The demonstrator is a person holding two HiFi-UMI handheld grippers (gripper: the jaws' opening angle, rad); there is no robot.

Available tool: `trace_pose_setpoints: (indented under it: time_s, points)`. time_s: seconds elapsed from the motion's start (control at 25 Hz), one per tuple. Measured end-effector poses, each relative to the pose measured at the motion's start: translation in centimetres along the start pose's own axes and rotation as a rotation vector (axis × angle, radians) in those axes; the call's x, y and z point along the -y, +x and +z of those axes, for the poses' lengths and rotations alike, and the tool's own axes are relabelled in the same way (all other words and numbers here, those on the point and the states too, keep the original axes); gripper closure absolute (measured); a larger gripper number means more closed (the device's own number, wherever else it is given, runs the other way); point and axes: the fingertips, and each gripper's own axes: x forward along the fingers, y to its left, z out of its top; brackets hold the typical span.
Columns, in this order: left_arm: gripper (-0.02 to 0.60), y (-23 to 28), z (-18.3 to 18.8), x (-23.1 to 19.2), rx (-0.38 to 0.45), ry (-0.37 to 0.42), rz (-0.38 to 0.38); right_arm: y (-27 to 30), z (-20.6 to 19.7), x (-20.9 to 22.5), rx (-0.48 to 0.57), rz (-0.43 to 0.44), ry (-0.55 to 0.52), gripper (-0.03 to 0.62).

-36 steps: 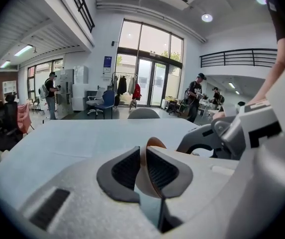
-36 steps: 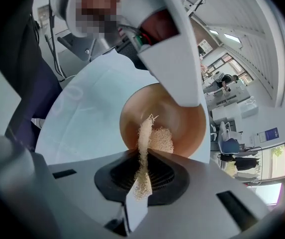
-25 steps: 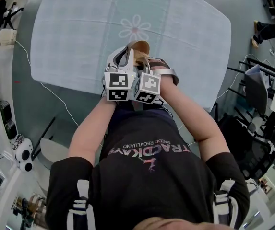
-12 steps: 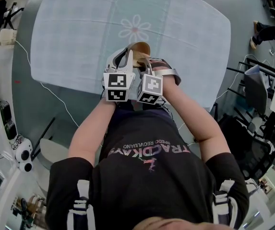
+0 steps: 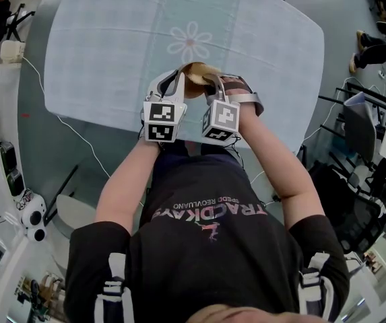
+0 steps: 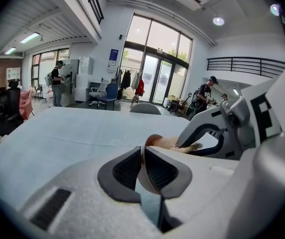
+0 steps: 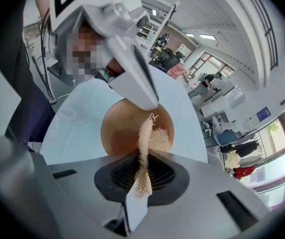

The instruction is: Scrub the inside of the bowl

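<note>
Here, my left gripper [image 6: 143, 169], jaws just closing, pinches the rim of a smooth brown bowl [image 7: 118, 128]; my right gripper [image 7: 141, 178] clamps a fibrous beige pad [image 7: 144, 136].

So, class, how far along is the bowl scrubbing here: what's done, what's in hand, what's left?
Done: the left gripper pinches the bowl by its rim, its jaws having just been closing tighter on it. The right gripper is shut on a fibrous scrubber. In hand: the scrubber reaches inside the bowl. Left: the scrubbing itself; how clean the inside is cannot be told.
</note>
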Motion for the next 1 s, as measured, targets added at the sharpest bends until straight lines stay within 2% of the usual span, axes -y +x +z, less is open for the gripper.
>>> trace_pose_setpoints:
  time_s: [0.2,0.32,0.4,0.52,0.64,0.8,1.0]
  points:
    - [0.554,0.2,-0.8,-1.3,-0.013,-0.064,0.019,-1.5,0.8,0.8,0.113,-0.034,0.1,0.562]
    - [0.555,0.3,-1.3,-1.7,-0.027,-0.056,0.0,-2.0,0.8,2.3,0.158,-0.057,0.175,0.562]
    - [0.555,0.3,-1.5,-1.4,-0.029,-0.021,-0.038,-2.1,0.5,3.3,0.173,-0.063,0.212,0.562]
    - [0.555,0.1,-1.9,-0.7,-0.039,0.097,-0.106,-2.0,0.4,4.3,0.203,-0.038,0.236,0.562]
    - [0.555,-0.3,-2.0,0.0,-0.04,0.21,-0.177,-1.6,0.7,4.1,0.238,0.045,0.187,0.562]
    - [0.555,-0.8,-2.5,1.4,-0.052,0.377,-0.297,-1.0,1.1,2.5,0.273,0.163,0.031,0.562]
    - [0.555,-1.6,-2.9,3.1,-0.062,0.58,-0.421,-0.5,1.6,0.5,0.282,0.241,-0.172,0.562]
